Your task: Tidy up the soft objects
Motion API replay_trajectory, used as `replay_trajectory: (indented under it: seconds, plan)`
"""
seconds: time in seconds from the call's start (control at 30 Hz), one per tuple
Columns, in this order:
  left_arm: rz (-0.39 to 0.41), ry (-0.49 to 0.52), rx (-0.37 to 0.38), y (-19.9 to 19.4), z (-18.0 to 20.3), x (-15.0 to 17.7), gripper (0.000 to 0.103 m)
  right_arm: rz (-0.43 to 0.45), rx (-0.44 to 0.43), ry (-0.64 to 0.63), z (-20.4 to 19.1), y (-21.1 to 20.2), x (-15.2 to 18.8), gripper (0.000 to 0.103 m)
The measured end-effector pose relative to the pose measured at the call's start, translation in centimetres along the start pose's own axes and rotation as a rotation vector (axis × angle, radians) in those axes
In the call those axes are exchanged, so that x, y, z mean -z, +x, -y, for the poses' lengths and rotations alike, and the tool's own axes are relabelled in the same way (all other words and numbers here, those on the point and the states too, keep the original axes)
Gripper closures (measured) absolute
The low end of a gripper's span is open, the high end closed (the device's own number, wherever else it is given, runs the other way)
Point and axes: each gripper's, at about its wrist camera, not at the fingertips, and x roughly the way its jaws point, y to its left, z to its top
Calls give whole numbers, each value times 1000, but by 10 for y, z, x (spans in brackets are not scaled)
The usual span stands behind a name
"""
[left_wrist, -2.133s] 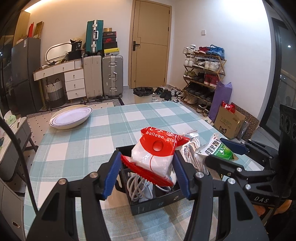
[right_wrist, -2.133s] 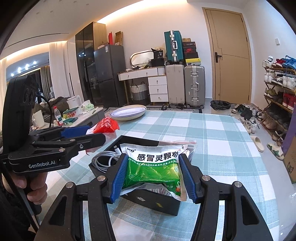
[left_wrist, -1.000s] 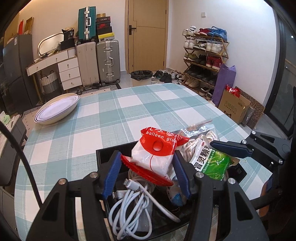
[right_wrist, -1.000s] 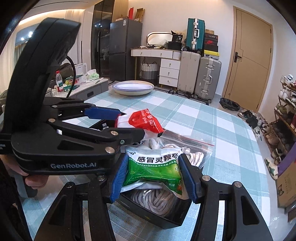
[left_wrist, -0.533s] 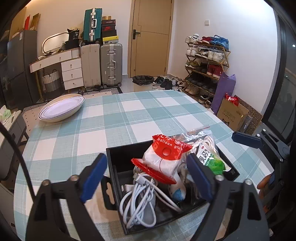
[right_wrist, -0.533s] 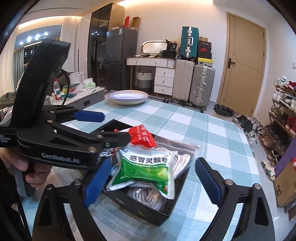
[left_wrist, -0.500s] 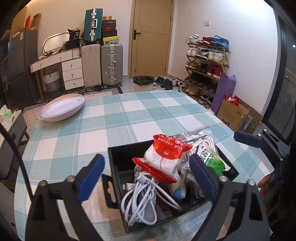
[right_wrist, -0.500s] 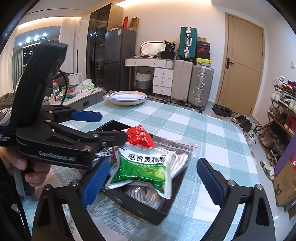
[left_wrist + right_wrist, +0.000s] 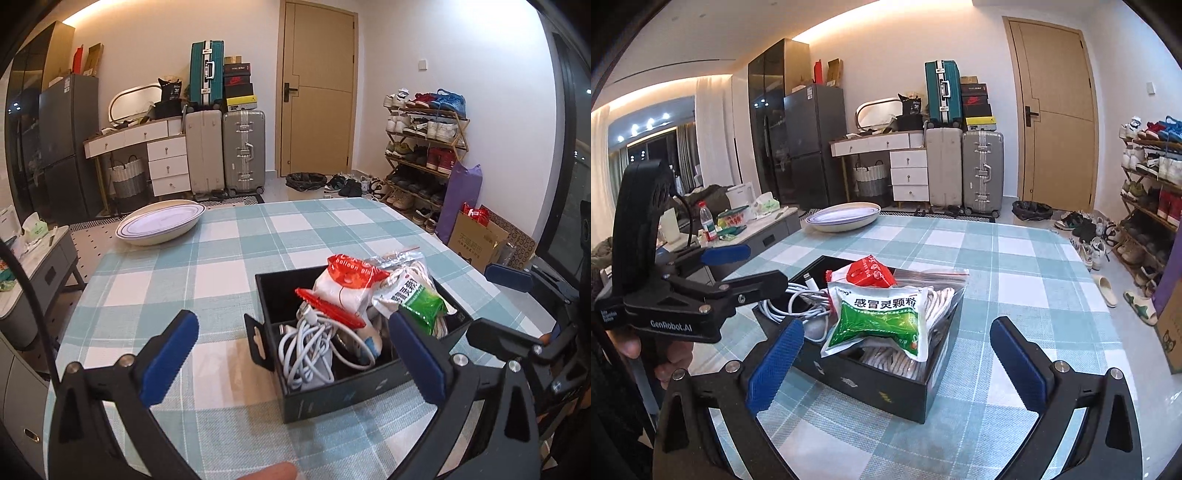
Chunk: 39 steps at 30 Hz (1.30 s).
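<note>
The left tool [image 9: 293, 358] stands released, its blue pads spread wide with nothing pressed between them; its jaws have just been opening. The right tool [image 9: 899, 358] is released too, its jaws likewise just opened, its pads clear on either side of the near end of the box [image 9: 875, 384].

The box is black, open-topped and stands on the tabletop [image 9: 236, 243], which wears a teal-and-white check cloth. It is crammed above its rim. Toward its left end lies a coil of white cable [image 9: 308, 343]. Leaning in the middle is a white pouch with a red top [image 9: 341, 288], printed "balloon glue". Just right of it lies a green-and-white packet [image 9: 882, 319] with Chinese lettering, tilted and resting on a clear zip bag of pale rope [image 9: 940, 295] that sticks out past the right rim.

Far left on the tabletop, well apart from the box, sits a white dish [image 9: 160, 223] with a dark line round its rim.
</note>
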Motion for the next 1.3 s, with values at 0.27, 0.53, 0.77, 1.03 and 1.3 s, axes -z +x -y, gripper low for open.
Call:
replay_trajectory:
  seconds: [0.27,0.53,0.77,1.03,1.3]
  plan:
    - [-7,-12,1,1,-1,15,0,21,-23,15,-10,-5,11,1]
    - [36,-10,-16,-1,-1,21,0,73,-6,13,-12,-9,15,1]
    - [52,-12,-27,-3,-7,27,0,101,12,11,-11,-11,16,1]
    - [86,-27,-35,-7,-9,29,0,109,20,0,-11,-11,18,1]
    - [93,-17,-37,-6,-6,32,0,114,17,-5,-11,-10,20,1]
